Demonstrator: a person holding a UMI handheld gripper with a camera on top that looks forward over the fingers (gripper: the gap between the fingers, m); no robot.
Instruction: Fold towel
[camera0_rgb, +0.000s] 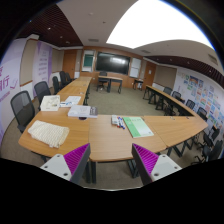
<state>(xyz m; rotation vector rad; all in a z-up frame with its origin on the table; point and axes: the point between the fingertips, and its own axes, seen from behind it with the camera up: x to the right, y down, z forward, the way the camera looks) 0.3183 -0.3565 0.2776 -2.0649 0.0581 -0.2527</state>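
A cream towel (47, 132) lies crumpled on the near wooden table (100, 138), toward its left end, beyond and left of my fingers. My gripper (110, 163) is held back from the table's near edge, open and empty, its magenta pads (74, 158) wide apart with carpet and the table edge showing between them.
Green papers (137, 127) and small items lie on the table's right part, a stack of papers (81, 111) further back. Black office chairs (22, 107) stand along the left side. More tables (170, 100) and chairs run along the right, with a screen (111, 62) on the far wall.
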